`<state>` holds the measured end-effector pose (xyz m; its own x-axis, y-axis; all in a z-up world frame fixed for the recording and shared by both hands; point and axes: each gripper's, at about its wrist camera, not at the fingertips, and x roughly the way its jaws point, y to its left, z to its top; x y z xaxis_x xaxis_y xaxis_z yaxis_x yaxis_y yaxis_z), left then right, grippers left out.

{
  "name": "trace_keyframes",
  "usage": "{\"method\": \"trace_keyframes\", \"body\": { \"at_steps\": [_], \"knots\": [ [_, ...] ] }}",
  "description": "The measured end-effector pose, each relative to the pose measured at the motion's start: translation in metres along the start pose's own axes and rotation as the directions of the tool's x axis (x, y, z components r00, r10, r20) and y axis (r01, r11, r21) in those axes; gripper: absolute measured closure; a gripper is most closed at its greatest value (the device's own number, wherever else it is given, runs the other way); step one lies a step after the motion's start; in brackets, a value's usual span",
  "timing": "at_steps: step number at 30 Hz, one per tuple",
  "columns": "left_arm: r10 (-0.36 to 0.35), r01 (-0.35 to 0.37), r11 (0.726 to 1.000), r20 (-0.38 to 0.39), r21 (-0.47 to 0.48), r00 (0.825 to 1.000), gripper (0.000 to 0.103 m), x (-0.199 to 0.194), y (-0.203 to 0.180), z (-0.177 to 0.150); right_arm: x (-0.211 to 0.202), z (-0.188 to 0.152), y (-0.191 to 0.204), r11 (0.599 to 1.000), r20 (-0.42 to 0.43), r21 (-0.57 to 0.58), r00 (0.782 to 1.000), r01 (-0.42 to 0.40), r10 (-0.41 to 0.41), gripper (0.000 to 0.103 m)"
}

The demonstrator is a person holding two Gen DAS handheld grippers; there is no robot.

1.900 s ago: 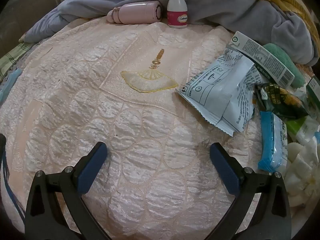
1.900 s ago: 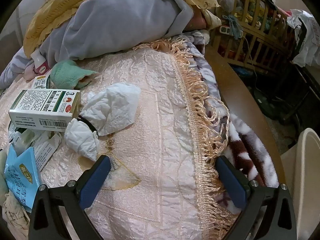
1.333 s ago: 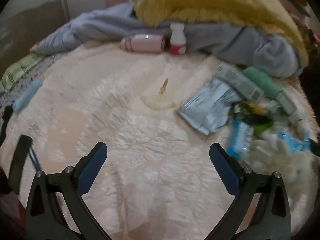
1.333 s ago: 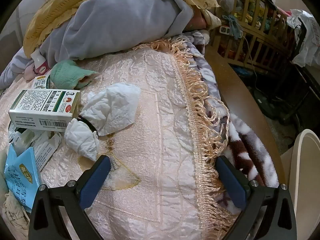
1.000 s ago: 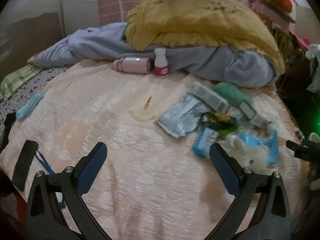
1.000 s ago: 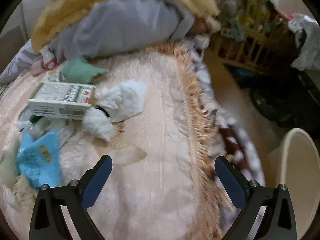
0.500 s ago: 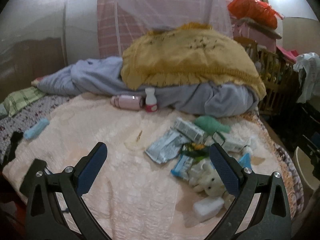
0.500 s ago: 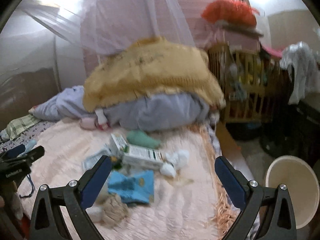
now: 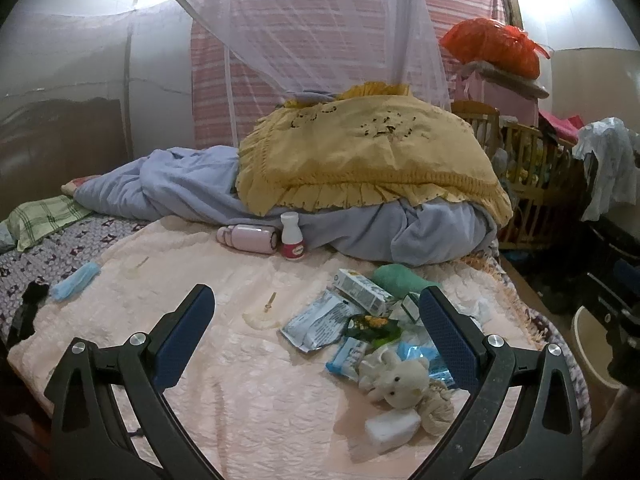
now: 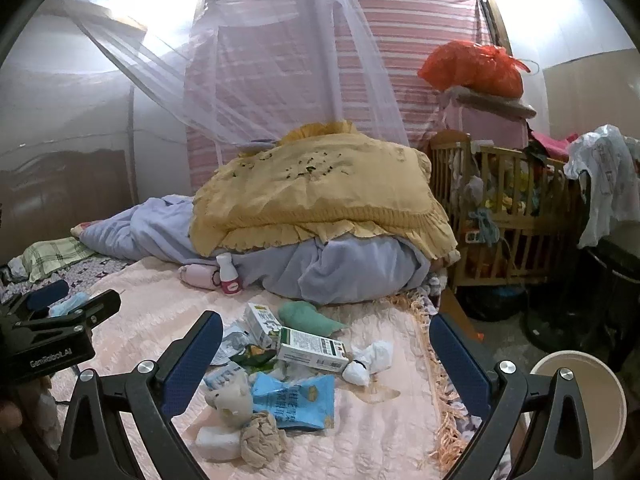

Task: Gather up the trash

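A heap of trash lies on the pink quilt (image 9: 224, 380): a grey foil wrapper (image 9: 320, 322), a white carton (image 9: 362, 292), a green snack wrapper (image 9: 372, 326) and a blue packet (image 9: 346, 358). In the right wrist view the heap also shows a printed box (image 10: 312, 350), a blue bag (image 10: 296, 402) and crumpled white tissue (image 10: 368, 360). My left gripper (image 9: 315, 291) hangs open well above the quilt, holding nothing. My right gripper (image 10: 324, 320) is open and empty too, raised over the heap. A cream bin (image 10: 580, 404) stands on the floor right of the bed.
A stuffed toy (image 9: 400, 378) and a white tissue pack (image 9: 392, 428) lie by the heap. A pink bottle (image 9: 248, 238) and a pill bottle (image 9: 292, 236) rest against piled yellow and grey blankets (image 9: 360, 160). A blue mask (image 9: 76, 282) lies left; a wooden crib (image 10: 500, 208) stands right.
Both grippers have pulled back and up from close over the quilt, so the whole bed and the bin now show. Both stayed open and empty.
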<state>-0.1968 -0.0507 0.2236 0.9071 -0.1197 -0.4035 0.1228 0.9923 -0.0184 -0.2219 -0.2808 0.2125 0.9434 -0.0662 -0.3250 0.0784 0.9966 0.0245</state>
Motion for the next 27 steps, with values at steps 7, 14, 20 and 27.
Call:
{"method": "trace_keyframes", "body": {
  "at_steps": [7,14,20,27],
  "knots": [
    [0.003,-0.003,1.0,-0.002,-0.002,1.0,0.001,0.0008,0.0009,-0.0012,0.0013,0.0001,0.0049,1.0,-0.004,-0.01,1.0,-0.002,0.002,0.001],
    [0.002,-0.002,1.0,-0.004,-0.002,1.0,0.001,0.002,0.0026,-0.0003,0.0044,0.0004,0.01,1.0,-0.011,-0.025,1.0,0.0,-0.001,0.0],
    [0.004,-0.004,1.0,-0.003,-0.005,1.0,0.001,0.0017,0.002,-0.0009,0.0042,-0.0001,0.0103,1.0,-0.014,-0.025,1.0,-0.002,0.001,0.0],
    [0.003,-0.003,1.0,-0.004,0.0,1.0,0.001,0.002,0.004,-0.0002,0.006,0.0,0.011,1.0,-0.021,-0.028,1.0,-0.004,0.003,0.0]
  ]
}}
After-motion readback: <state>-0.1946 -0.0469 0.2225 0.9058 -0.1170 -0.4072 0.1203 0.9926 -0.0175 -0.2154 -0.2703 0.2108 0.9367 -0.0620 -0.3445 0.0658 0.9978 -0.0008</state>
